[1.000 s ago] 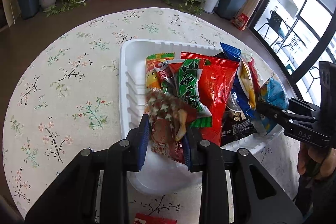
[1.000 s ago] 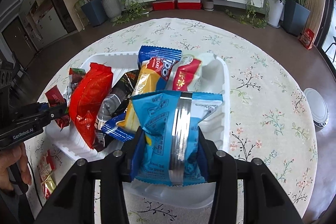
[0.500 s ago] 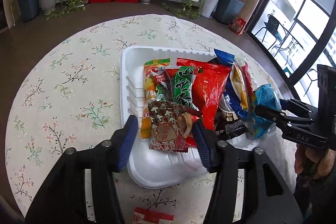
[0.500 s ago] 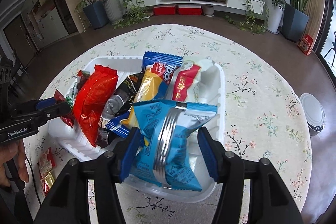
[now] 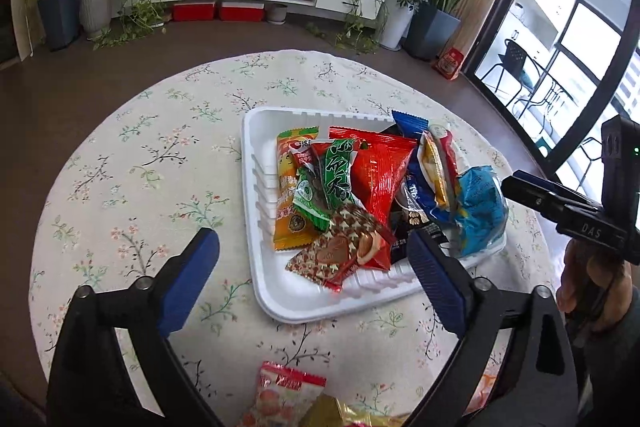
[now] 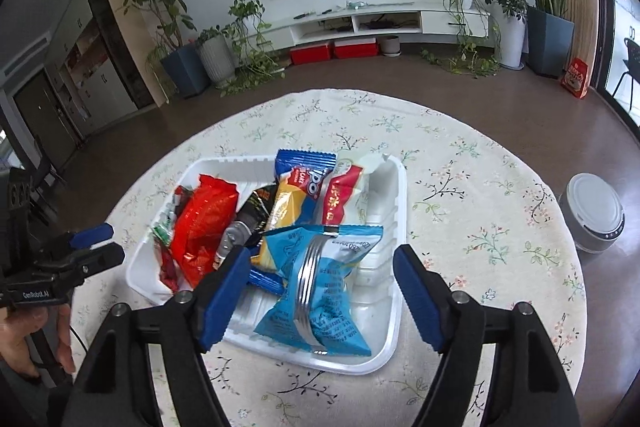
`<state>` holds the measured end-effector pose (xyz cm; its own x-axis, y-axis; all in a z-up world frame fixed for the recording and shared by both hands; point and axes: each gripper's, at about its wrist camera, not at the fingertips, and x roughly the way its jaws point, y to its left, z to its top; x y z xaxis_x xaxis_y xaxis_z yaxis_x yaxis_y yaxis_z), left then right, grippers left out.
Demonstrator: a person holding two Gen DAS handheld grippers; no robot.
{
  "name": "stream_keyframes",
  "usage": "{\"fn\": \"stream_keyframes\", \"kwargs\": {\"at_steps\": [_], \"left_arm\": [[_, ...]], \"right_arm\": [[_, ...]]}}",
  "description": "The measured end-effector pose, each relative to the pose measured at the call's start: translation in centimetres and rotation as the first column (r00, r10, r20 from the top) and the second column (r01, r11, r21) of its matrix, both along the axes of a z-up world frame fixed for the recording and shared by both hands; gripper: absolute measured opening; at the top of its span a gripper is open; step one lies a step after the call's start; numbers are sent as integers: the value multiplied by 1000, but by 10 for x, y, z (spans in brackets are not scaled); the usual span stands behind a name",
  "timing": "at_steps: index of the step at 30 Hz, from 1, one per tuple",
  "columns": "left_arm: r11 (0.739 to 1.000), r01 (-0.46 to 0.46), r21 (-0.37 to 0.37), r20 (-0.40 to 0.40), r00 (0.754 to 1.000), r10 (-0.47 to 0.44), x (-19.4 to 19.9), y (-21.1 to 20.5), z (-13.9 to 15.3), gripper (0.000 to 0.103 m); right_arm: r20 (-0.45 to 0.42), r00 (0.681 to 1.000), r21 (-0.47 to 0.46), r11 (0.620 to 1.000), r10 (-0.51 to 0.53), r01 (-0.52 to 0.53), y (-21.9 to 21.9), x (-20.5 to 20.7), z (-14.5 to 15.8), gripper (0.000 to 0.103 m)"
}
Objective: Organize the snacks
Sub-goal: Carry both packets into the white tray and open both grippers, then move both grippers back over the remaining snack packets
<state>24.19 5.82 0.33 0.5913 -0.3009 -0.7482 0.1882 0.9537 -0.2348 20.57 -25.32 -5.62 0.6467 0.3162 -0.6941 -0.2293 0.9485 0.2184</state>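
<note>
Both the left gripper (image 5: 312, 263) and right gripper (image 6: 320, 287) gaped wide, empty; ahead, the heaped tray (image 5: 256, 223) risked spilling its edge-perched mushroom packet (image 5: 340, 247) if nudged.

1 white tray (image 5: 256, 187), approx 10 snack packs in it, 2 packs (image 5: 288, 393) on tablecloth, 2 grippers.

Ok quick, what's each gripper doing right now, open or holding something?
Left gripper: open, holding nothing, above the tray.
Right gripper: open, holding nothing, blue packet lies loose between its jaws.
</note>
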Motion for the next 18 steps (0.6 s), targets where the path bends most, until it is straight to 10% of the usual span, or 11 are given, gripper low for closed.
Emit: {"fn": "stream_keyframes", "kwargs": {"at_steps": [10,18], "left_arm": [[993,-86,81,31,996,84,-58,30,17,103],[974,17,224,-77,997,0,-107,34,-13,102]], "right_arm": [[36,999,33,999,4,-5,-8,-33,16,81],[54,989,38,990,137,-139,2,-98,21,81]]}}
